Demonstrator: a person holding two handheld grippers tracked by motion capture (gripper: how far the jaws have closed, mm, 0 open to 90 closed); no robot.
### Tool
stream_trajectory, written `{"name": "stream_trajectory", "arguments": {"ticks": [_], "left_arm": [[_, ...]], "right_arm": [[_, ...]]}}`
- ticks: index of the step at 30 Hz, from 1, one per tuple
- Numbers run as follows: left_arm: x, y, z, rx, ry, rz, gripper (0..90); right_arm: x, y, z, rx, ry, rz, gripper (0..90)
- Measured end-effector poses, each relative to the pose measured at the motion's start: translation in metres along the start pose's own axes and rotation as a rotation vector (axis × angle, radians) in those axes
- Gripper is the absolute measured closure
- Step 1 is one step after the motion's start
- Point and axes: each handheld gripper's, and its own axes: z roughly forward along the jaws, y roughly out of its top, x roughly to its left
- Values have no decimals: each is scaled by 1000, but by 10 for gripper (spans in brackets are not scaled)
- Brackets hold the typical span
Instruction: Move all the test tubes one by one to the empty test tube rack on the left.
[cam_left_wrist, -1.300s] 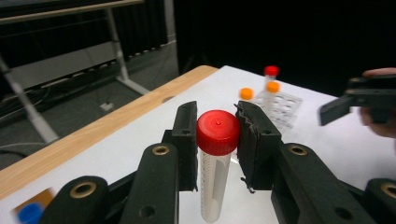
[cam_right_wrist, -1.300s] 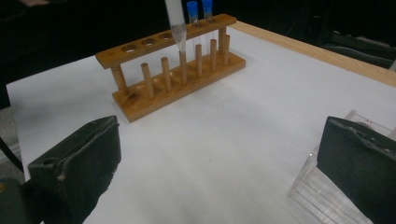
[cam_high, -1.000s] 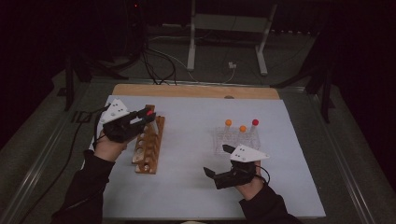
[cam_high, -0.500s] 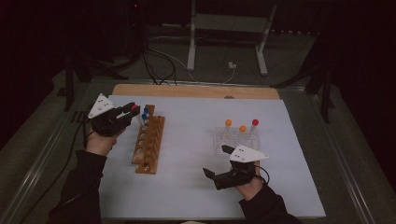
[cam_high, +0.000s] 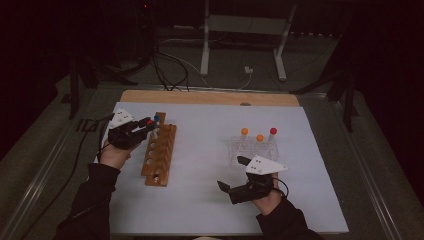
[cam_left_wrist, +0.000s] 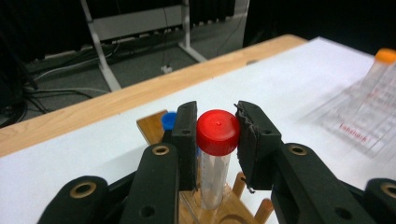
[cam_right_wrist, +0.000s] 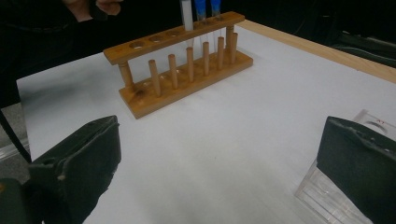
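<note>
1. Since the earlier pictures, the left gripper (cam_high: 148, 123) has moved from above the middle of the long wooden tube rack (cam_high: 159, 155) to the rack's far end, and it has come lower. The right gripper (cam_high: 235, 186) has kept its place.
2. The left gripper is closed on the clear plastic tube with the red screw cap (cam_left_wrist: 217, 132); its two black pads press the cap from both sides.
3. The tube's long axis is upright. Its lower end already stands in a hole near the far end of the rack, just beside a blue-capped tube (cam_left_wrist: 169, 121) that sits one hole farther.
4. I judge that the coming move is straight down along this axis until the tube rests, and then the pads let go.
5. The right gripper stands wide open and holds nothing. It rests on the white desk (cam_high: 210, 145), well apart from the rack, near the clear plastic rack with orange and red capped tubes (cam_high: 252, 150). So the left hand is the nearer one.
</note>
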Motion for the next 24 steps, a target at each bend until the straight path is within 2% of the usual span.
{"name": "stream_trajectory", "arguments": {"ticks": [12,15,24], "left_arm": [[-1,-10,10,56,-1,2,714],[-2,-13,14,74,0,14,713],[-2,-13,13,82,-5,13,704]], "right_arm": [[-1,0,-1,0,3,5,0],[0,0,-1,-1,2,4,0],[-1,0,-2,-3,6,8,0]]}}
